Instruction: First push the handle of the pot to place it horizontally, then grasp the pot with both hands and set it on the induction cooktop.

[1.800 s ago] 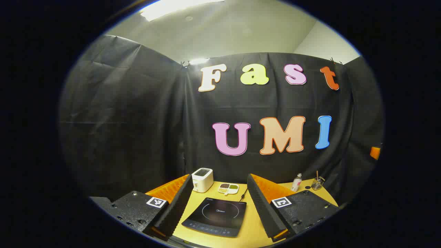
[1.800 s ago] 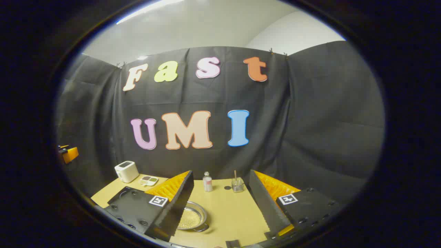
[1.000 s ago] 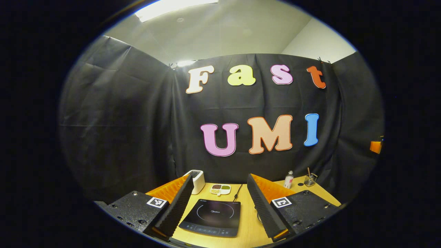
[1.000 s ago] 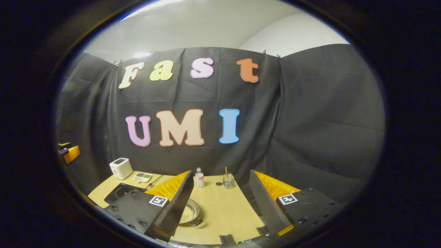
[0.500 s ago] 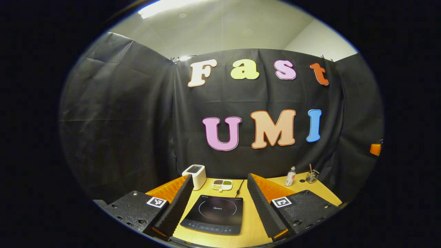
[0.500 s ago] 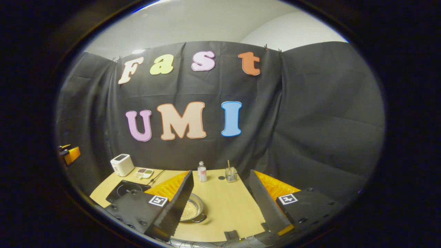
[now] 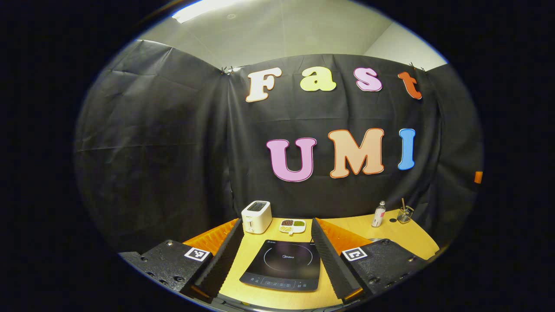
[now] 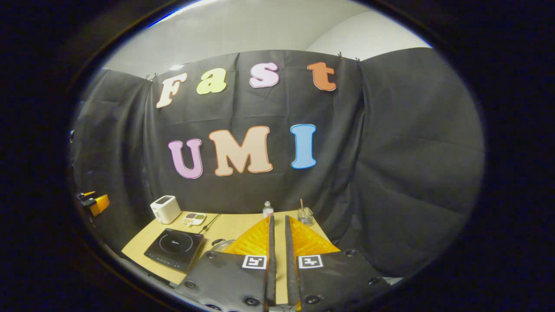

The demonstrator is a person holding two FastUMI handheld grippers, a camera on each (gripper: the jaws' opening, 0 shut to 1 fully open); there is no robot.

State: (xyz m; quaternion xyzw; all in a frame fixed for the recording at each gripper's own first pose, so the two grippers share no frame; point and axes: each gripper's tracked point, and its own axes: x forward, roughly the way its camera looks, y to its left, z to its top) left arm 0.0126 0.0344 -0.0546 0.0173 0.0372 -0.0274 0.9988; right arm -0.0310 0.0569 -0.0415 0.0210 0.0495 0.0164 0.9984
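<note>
The black induction cooktop (image 7: 284, 264) lies on the yellow table, framed between the fingers of my left gripper (image 7: 276, 223), which is open with nothing in it. In the right gripper view the cooktop (image 8: 174, 245) sits at the left. A sliver of the metal pot (image 8: 220, 245) with a dark handle shows just right of it. The rest of the pot is hidden behind my right gripper (image 8: 278, 222). Its fingers stand nearly together, with only a thin gap and nothing between them.
Along the back of the table (image 8: 234, 227) stand a white toaster (image 7: 256, 216), a small divided dish (image 7: 292, 225), a little bottle (image 8: 268, 209) and a glass (image 8: 305, 216) with a stick in it. Black cloth walls close the booth.
My right gripper has gone from wide open to shut, and its view now takes in more of the table, with the pot slipping behind its finger. The left gripper's view shifted slightly.
</note>
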